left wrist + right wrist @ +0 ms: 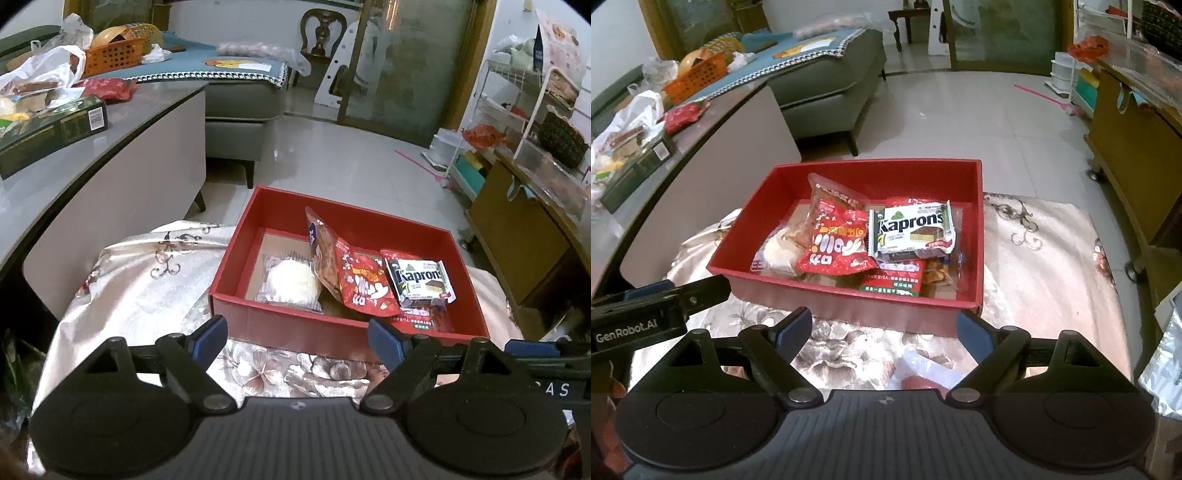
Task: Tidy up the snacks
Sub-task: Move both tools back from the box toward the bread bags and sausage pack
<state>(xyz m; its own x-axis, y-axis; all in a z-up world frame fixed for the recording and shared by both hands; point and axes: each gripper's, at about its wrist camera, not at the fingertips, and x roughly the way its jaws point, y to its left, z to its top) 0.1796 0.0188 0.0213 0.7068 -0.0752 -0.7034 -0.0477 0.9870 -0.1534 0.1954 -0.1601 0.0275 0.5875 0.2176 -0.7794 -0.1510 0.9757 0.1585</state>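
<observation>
Two grippers hang just short of the near wall of a red box (pixel 849 306), both with jaws spread wide and nothing between them. The left gripper (pixel 297 334) faces the box's near left corner; the right gripper (pixel 884 328) faces the middle of the near wall, and the left one's body shows at the left edge of the right wrist view.

The box sits on a table covered with a shiny floral cloth (pixel 147 280). Inside, a round white cake in clear wrap (pixel 291 282) lies at the left end. A red snack bag (pixel 836 238) leans across the middle, partly over the cake. To its right a green and white wafer pack (pixel 912 230) lies on top of a flat red and green packet (pixel 894 282), with a clear bag of brownish snacks (pixel 938 273) just beside that packet. The far part of the box floor is bare cardboard.

On the cloth, just in front of the right gripper, lies a white and red wrapper (pixel 923 374), outside the box.

Off to the left, a grey counter (pixel 140 118) carries a dark green carton (pixel 51 133), white plastic bags (pixel 44 70) and a red packet (pixel 110 88). An orange basket (pixel 114 55) rests on the sofa beyond it.
</observation>
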